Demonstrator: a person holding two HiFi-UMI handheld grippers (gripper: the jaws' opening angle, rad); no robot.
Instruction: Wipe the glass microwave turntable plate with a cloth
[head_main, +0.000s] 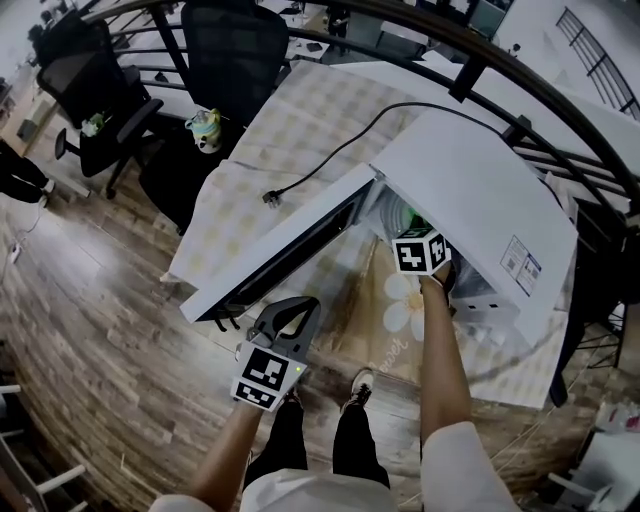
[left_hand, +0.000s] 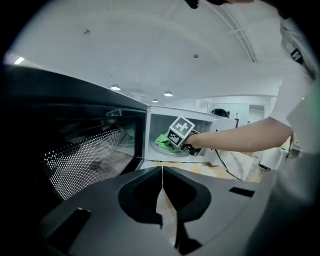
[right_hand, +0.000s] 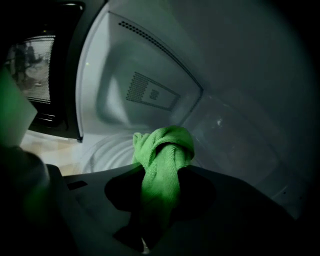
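Two hand-held grippers noted. The right gripper (right_hand: 161, 171) is inside the cavity of the white box-shaped microwave oven (head_main: 470, 185), its jaws clamped on a bunched green knitted cloth (right_hand: 163, 147) that rises in a knotted lump above the tips. The clear round glass turntable plate (right_hand: 102, 150), ridged in concentric rings, lies flat on the cavity floor just under the cloth; contact cannot be confirmed. The left gripper (left_hand: 162, 172) sits outside beside the open dark-windowed door (head_main: 285, 250) with its perforated metal screen, matte grey jaws together and empty. The oven stands on a cream checked tablecloth (head_main: 300, 120).
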